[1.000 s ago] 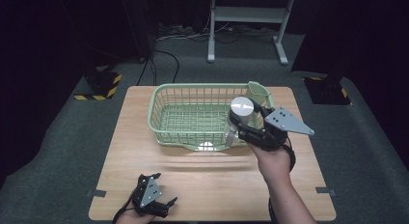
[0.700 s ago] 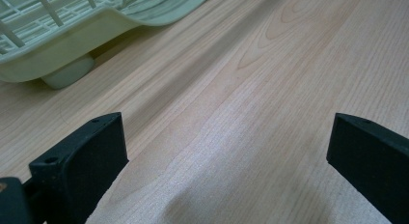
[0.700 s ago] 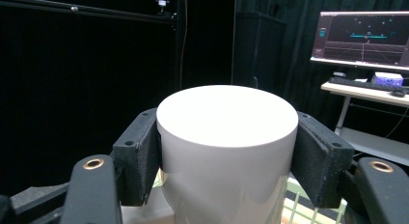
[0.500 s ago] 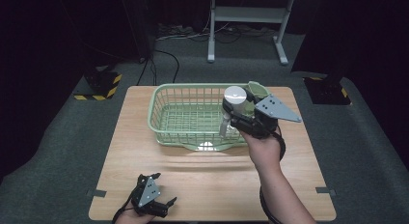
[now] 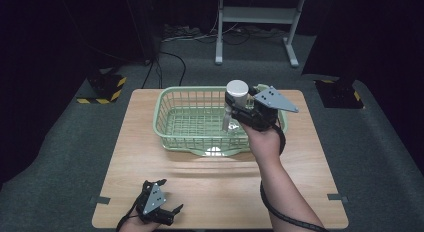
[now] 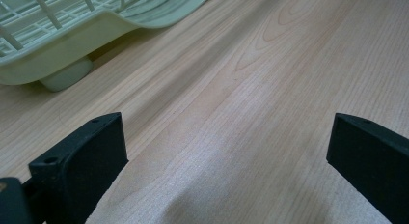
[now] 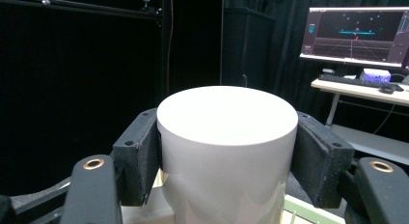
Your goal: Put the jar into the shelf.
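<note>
My right claw (image 5: 239, 103) clamps a white-capped clear plastic bottle (image 5: 236, 89) above the green basket's (image 5: 170, 123) right end; tilting risks slippage. Left claw (image 5: 162, 208), jaws apart, rests at the desk's (image 5: 310, 157) near-left corner.

My right gripper (image 5: 239, 106) hides the bottle (image 5: 235, 104) body's middle. The picture's near edge cuts off my left hand (image 5: 131, 225). The basket (image 6: 58, 35) runs off the left gripper view's far-left corner.
</note>
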A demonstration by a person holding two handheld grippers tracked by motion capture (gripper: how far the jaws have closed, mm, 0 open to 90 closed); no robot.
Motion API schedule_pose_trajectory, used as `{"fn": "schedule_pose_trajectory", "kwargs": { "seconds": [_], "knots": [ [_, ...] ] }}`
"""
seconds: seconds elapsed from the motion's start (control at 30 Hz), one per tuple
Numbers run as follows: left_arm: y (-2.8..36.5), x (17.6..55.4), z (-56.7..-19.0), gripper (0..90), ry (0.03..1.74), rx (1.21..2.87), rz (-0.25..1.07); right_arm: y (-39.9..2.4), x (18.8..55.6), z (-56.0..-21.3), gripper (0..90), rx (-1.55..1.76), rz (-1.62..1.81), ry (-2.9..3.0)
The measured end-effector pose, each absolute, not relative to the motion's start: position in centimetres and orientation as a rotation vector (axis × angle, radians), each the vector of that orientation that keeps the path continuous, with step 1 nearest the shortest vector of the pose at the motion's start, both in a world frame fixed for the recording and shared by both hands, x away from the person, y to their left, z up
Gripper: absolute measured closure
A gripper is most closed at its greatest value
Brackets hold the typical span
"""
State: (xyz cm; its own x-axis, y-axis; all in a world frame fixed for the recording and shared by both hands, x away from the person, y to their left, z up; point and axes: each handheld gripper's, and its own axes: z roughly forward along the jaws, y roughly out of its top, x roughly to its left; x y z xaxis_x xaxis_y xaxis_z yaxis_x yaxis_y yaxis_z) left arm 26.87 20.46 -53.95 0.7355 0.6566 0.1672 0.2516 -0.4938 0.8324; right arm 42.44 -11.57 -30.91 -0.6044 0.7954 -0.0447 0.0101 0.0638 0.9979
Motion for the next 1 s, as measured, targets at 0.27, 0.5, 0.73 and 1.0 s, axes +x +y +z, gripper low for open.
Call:
{"fn": "schedule_pose_trajectory", "kwargs": {
  "seconds": [0.27,0.5,0.73,1.0],
  "knots": [
    [20.5,26.9,-53.9,0.7,0.683,2.077,0.592,-10.3,44.3,-31.5,33.7,0.838,1.584,1.732],
    [20.5,26.8,-53.9,0.7,0.677,2.08,0.592,-9.4,45.8,-32.0,33.7,0.857,1.56,1.751],
    [20.5,26.8,-53.9,0.6,0.671,2.076,0.598,-8.3,47.3,-33.1,33.7,0.891,1.531,1.777],
    [20.5,26.8,-53.9,0.6,0.664,2.079,0.6,-7.6,48.6,-34.2,33.7,0.938,1.502,1.799]
  ]
}}
